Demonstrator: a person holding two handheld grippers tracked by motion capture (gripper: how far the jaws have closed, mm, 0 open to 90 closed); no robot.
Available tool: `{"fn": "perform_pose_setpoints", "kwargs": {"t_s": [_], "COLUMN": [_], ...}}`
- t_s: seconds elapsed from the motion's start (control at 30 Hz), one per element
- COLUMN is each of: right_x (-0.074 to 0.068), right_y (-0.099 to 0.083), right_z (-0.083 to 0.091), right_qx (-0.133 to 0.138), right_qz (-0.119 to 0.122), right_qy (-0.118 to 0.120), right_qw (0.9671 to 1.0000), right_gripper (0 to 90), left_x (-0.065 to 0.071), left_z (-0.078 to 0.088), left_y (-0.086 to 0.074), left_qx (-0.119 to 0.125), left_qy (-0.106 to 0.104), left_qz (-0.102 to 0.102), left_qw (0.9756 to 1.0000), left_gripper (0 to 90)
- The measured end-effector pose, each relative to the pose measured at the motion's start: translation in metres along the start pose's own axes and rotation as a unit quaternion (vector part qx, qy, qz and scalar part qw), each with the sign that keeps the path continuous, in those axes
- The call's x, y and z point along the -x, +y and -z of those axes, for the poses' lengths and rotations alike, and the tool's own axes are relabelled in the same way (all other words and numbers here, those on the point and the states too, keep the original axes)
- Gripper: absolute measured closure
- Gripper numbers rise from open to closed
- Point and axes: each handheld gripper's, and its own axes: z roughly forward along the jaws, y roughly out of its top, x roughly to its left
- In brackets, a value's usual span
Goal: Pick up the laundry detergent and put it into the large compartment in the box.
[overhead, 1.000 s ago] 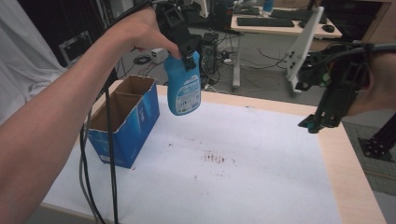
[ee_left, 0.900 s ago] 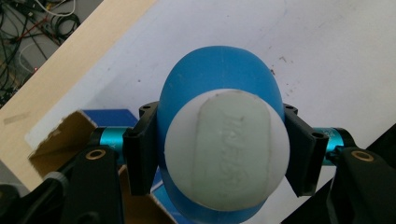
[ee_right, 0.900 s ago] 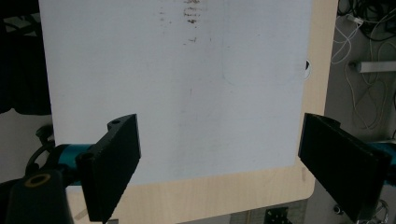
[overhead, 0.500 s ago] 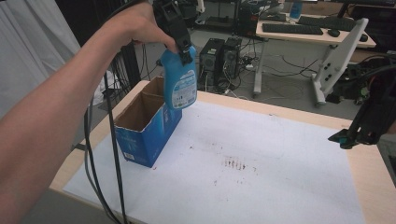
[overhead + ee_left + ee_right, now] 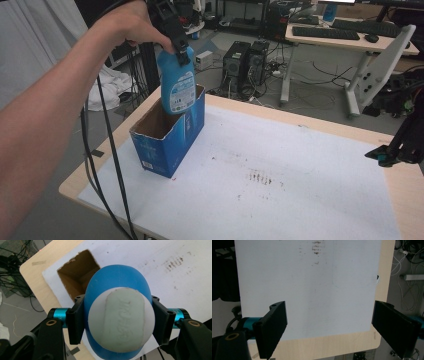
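1. Since a second ago, the left gripper [image 5: 176,39] has carried the blue bottle [image 5: 176,86] over the box [image 5: 167,137]; its base now dips into the opening.
2. Jaws are clamped on the bottle's neck; release likely remains.
3. The right gripper [image 5: 329,327] gapes wide, holding nothing, above the white mat [image 5: 312,285].
4. The left gripper view shows the cap [image 5: 121,318]; the high view shows the label.

blue bottle [image 5: 176,82] with pale green cap [image 5: 121,316]; blue box [image 5: 170,132], brown inside; stained white mat [image 5: 280,170] beside box.

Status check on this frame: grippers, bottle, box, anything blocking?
Left gripper shut on blue bottle, held upright over open cardboard box. Right gripper open, empty, over white mat. Box opening unobstructed.
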Motion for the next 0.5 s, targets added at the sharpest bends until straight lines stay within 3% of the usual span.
{"fn": "perform_pose_setpoints", "kwargs": {"t_s": [0.2,0.5], "right_x": [0.0,0.001], "right_y": [0.001,0.004], "right_z": [-0.001,-0.005], "right_qx": [-0.003,-0.004], "right_qz": [0.0,0.001], "right_qy": [0.001,0.005], "right_qw": [1.0,1.0], "right_gripper": [12.2,12.2], "left_x": [-0.012,-0.018], "left_z": [-0.005,-0.02], "left_y": [-0.014,-0.03], "left_qx": [-0.006,-0.012], "left_qy": [0.002,-0.003], "left_qz": [0.011,0.015], "left_qw": [0.9999,0.9998], "left_gripper": [38.3,38.3]}}
